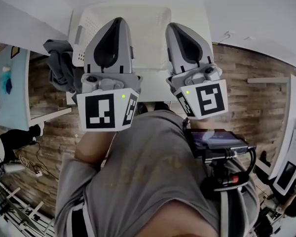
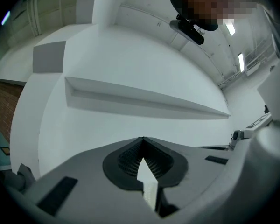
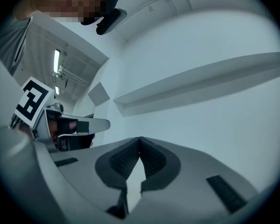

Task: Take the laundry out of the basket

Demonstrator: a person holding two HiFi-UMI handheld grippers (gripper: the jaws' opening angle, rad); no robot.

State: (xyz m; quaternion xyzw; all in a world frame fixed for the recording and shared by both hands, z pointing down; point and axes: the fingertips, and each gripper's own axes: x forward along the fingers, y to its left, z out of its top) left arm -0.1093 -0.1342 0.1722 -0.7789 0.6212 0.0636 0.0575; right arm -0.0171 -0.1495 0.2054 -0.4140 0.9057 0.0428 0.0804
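Note:
In the head view a white laundry basket (image 1: 91,19) stands on the floor in front of me, with its inside mostly hidden behind the grippers. Grey laundry (image 1: 60,65) hangs in a heap over its left side. My left gripper (image 1: 119,19) and right gripper (image 1: 170,26) are held side by side above the basket, both shut with nothing between the jaws. In the left gripper view the left gripper (image 2: 143,138) points at a white wall and ceiling. So does the right gripper (image 3: 140,137) in its own view, where the left gripper (image 3: 60,125) shows beside it.
The floor (image 1: 256,83) is brown wood planks. A light blue table (image 1: 10,83) stands at the left, with cables (image 1: 29,167) on the floor below it. White furniture with a screen (image 1: 288,172) is at the right. A dark device (image 1: 219,142) hangs on the person's chest.

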